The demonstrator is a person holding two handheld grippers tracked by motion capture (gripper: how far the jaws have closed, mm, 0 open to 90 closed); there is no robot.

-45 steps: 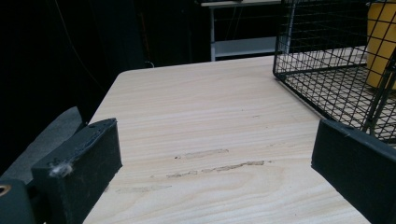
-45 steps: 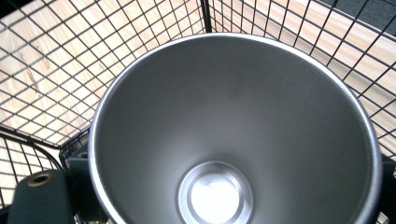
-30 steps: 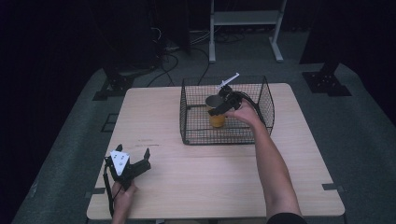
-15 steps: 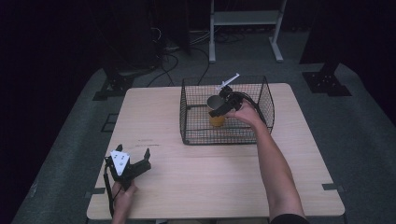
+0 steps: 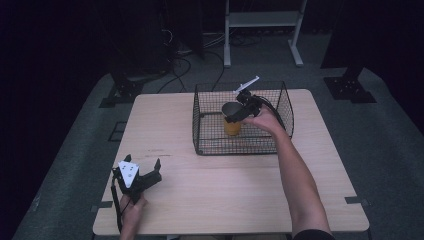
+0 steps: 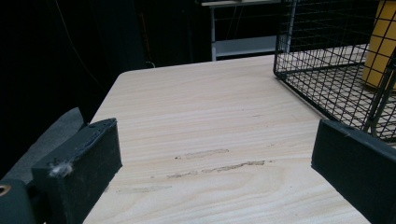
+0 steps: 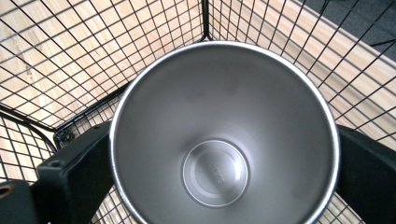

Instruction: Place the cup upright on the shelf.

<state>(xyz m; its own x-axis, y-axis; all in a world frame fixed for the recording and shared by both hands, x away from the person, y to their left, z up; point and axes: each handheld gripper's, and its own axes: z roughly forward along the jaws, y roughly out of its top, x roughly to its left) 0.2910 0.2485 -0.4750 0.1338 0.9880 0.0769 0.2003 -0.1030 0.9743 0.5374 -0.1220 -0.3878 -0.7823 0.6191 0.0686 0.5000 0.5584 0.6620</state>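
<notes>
Steel gleams in the right gripper view: a yellow tumbler (image 7: 224,135) (its inside bare metal) is flanked on both sides by the black jaws. In the high view the right gripper (image 5: 239,113) is clamped on the tumbler's rim inside the wire basket (image 5: 210,141), the tumbler upright near the middle. The left gripper (image 5: 145,172) is rested on the wooden table (image 5: 225,190), well apart from the basket, jaws spread wide, nothing between them.
</notes>
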